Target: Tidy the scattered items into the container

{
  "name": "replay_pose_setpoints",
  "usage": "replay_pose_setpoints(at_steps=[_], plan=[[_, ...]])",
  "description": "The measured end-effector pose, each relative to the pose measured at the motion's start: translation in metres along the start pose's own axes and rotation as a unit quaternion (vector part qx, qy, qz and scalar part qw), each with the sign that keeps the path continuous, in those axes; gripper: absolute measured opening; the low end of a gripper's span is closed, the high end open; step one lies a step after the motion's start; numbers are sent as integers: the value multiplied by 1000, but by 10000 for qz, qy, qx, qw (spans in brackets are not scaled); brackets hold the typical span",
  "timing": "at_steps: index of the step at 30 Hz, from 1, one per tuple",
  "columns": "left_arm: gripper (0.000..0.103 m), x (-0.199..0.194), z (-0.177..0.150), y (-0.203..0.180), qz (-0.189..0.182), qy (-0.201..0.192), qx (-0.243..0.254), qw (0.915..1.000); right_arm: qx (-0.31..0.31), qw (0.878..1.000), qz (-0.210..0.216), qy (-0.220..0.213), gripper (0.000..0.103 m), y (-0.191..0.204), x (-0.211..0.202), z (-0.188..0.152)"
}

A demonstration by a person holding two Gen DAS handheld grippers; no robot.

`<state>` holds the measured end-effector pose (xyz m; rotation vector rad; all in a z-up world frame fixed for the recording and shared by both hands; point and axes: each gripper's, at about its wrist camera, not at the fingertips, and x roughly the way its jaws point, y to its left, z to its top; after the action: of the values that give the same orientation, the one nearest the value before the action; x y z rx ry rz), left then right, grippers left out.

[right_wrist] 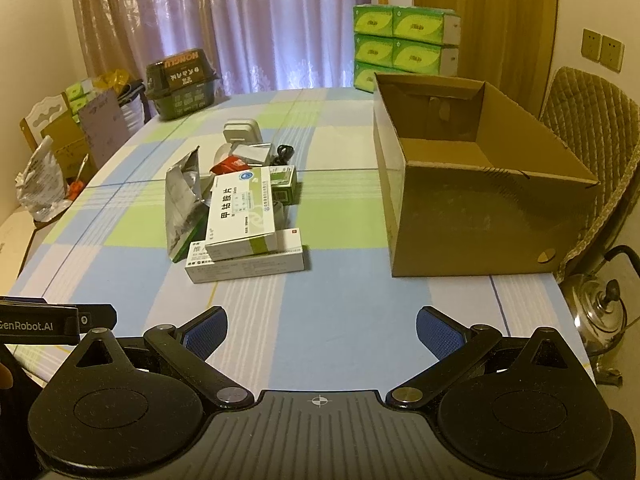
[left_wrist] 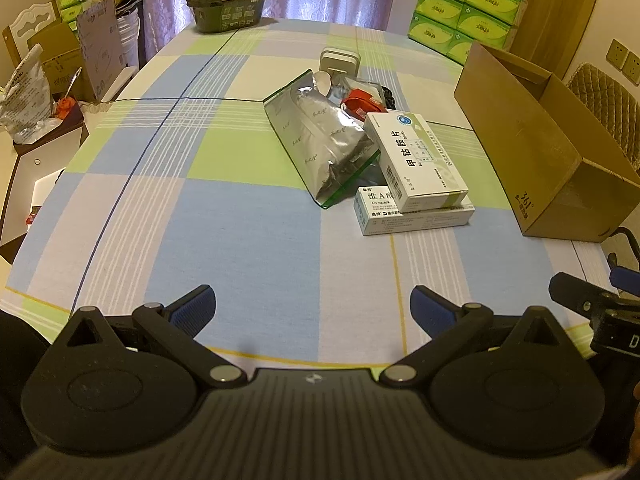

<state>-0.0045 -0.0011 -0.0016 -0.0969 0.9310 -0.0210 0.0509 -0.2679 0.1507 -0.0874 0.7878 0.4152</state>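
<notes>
Blue, green and white checked cloth covers the tabletop (right_wrist: 340, 320), seen from two cameras that look forward along two hand-held grippers. The left hand-held gripper (left_wrist: 312, 308) hovers low over the near edge of the cloth, its blue-padded fingers spread wide and holding nothing. The right hand-held gripper (right_wrist: 322, 330) sits in the same pose, fingers wide apart and released, also over the near edge.

A loose pile of scattered items lies around the middle of the tabletop. A white and green medicine box (right_wrist: 242, 212) rests tilted on top of a longer, flat white box (right_wrist: 246, 266). Touching them on the left is a crumpled silver foil pouch (left_wrist: 320, 140) with a green edge. Behind these sit a small red packet (left_wrist: 360, 102), a second green and white carton (right_wrist: 284, 184), a coiled black cable (right_wrist: 284, 152) and a white square gadget (right_wrist: 240, 130) standing upright at the back.

To the right of the pile, well apart from it, stands an open brown cardboard box (right_wrist: 472, 216), the container. Its inside looks bare as far as the right camera shows.

At the far edge of the tabletop are a dark food tub (right_wrist: 182, 84) with printed labels and a stack of green tissue packs (right_wrist: 400, 48). A padded chair (right_wrist: 592, 120) stands beyond the box, and a shiny metal kettle (right_wrist: 600, 316) sits low at the right. Pale purple curtains (right_wrist: 256, 20) hang behind.
</notes>
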Motion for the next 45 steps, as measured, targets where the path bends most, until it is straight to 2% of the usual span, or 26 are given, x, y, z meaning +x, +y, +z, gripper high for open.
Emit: replay_pose_setpoints(at_steps=[16, 21, 24, 29, 34, 40, 45], plan=[[102, 5, -1, 2, -34, 55, -62, 10000, -99, 9999, -22, 33, 103, 5, 6, 2], [102, 7, 0, 3, -20, 67, -71, 10000, -201, 9996, -91, -187, 103, 7, 3, 3], [102, 9, 3, 7, 13, 47, -54, 10000, -135, 9995, 107, -262, 103, 8, 6, 5], [102, 11, 11, 15, 102, -52, 2, 9999, -545, 9969, 229, -513, 103, 21, 10, 7], [102, 13, 21, 24, 100, -163, 72, 9998, -688, 9959, 499, -317, 103, 30, 26, 16], [102, 21, 34, 33, 19, -274, 74, 9996, -1003, 9933, 485, -317, 103, 44, 53, 38], [102, 31, 41, 34, -21, -345, 342, 9988, -945, 9938, 530, -235, 103, 48, 84, 54]])
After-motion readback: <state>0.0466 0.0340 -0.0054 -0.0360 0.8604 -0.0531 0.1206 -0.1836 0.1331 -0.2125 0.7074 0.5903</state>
